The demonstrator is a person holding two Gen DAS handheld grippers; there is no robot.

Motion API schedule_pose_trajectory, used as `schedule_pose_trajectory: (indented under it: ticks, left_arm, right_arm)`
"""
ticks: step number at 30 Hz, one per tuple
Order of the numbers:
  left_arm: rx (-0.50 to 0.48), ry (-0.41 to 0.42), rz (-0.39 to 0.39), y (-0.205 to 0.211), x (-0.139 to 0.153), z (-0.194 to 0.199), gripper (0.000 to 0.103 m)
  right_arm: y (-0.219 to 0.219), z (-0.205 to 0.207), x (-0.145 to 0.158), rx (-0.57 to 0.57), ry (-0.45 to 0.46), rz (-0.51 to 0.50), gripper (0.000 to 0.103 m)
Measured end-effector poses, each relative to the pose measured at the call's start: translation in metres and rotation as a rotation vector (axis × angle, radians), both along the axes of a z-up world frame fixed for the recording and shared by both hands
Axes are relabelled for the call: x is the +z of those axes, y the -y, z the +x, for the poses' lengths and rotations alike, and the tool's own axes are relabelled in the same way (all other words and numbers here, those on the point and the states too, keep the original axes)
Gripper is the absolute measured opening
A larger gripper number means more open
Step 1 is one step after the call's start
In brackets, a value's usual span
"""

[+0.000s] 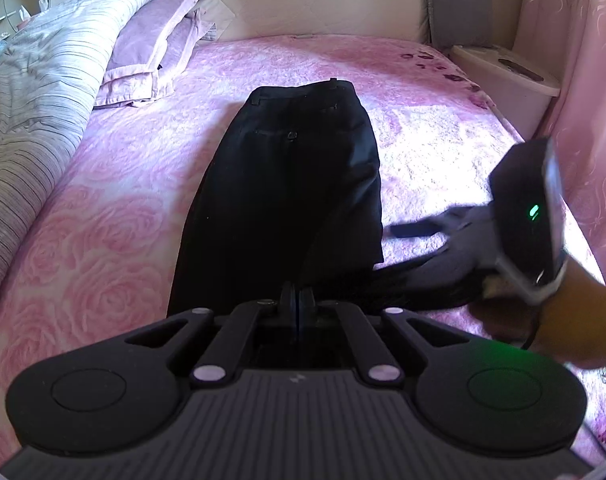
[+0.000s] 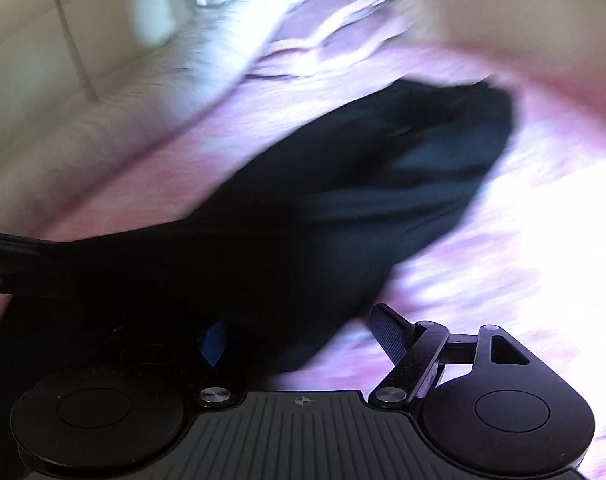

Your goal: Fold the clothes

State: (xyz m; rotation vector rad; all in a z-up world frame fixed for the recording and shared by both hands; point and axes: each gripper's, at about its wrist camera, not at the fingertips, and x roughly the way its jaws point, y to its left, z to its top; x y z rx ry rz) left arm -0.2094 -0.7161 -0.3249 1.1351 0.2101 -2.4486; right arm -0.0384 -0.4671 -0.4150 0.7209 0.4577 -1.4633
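Left wrist view: black trousers (image 1: 287,184) are lying lengthwise on the pink bed (image 1: 103,216), waistband far | left hand-held gripper (image 1: 297,300) is pressing together on the near hem | right hand-held gripper (image 2: 303,340) is spreading wide beside the other leg, blurred | advice: align both hems before lifting.

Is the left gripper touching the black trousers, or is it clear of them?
Touching. In the left wrist view the left gripper is shut on the near end of the black trousers, with the dark fabric running straight into its closed fingers.
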Motion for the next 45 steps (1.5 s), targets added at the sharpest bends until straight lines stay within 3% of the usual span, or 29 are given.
schedule_pose_trajectory:
  ticks: [2,4,7,11,16,21,24,26,30,33,38,42,45]
  left_arm:
    - [-0.018,0.003,-0.002,-0.006,-0.002,-0.002,0.001]
    - [-0.036,0.005,-0.005,-0.011,-0.004,-0.005,0.001]
    - [-0.145,0.051,-0.017,-0.038,-0.017,-0.019,0.001]
    - [-0.223,0.096,-0.048,-0.065,-0.032,-0.031,0.001]
    - [-0.184,0.082,-0.059,-0.061,-0.028,-0.029,0.001]
    - [-0.198,0.093,-0.069,-0.063,-0.027,-0.030,0.001]
    - [-0.230,0.119,-0.076,-0.074,-0.036,-0.036,0.002]
    - [-0.286,0.160,-0.093,-0.088,-0.046,-0.045,0.002]
    - [-0.375,0.233,-0.122,-0.110,-0.061,-0.054,0.002]
    - [-0.382,0.251,-0.106,-0.115,-0.061,-0.051,0.012]
    - [-0.354,0.202,-0.025,-0.108,-0.043,-0.032,0.013]
    - [-0.242,0.106,0.020,-0.084,-0.023,-0.024,0.014]
    - [-0.143,0.093,0.007,-0.061,-0.026,-0.037,0.014]
  right_arm:
    - [-0.010,-0.018,0.006,-0.018,-0.039,0.022,0.076]
    - [-0.031,-0.022,0.015,0.021,-0.161,0.015,0.076]
    - [-0.064,-0.025,0.022,0.068,-0.321,0.008,0.075]
    - [-0.076,-0.030,0.025,0.069,-0.278,0.031,0.075]
    - [-0.064,-0.014,0.017,0.149,-0.187,-0.018,0.075]
    - [-0.031,-0.028,0.002,0.117,-0.149,-0.023,0.075]
    - [-0.036,-0.052,0.006,0.072,-0.254,-0.038,0.075]
    - [-0.055,-0.061,0.018,0.101,-0.343,-0.067,0.075]
    - [-0.071,-0.067,0.014,0.142,-0.410,-0.029,0.075]
    - [-0.072,-0.075,0.015,0.150,-0.363,-0.003,0.075]
    - [-0.090,-0.088,0.031,0.166,-0.283,0.066,0.075]
    - [-0.112,-0.120,0.050,0.102,-0.096,0.098,0.075]
    - [-0.092,-0.138,0.063,0.080,0.023,0.069,0.075]
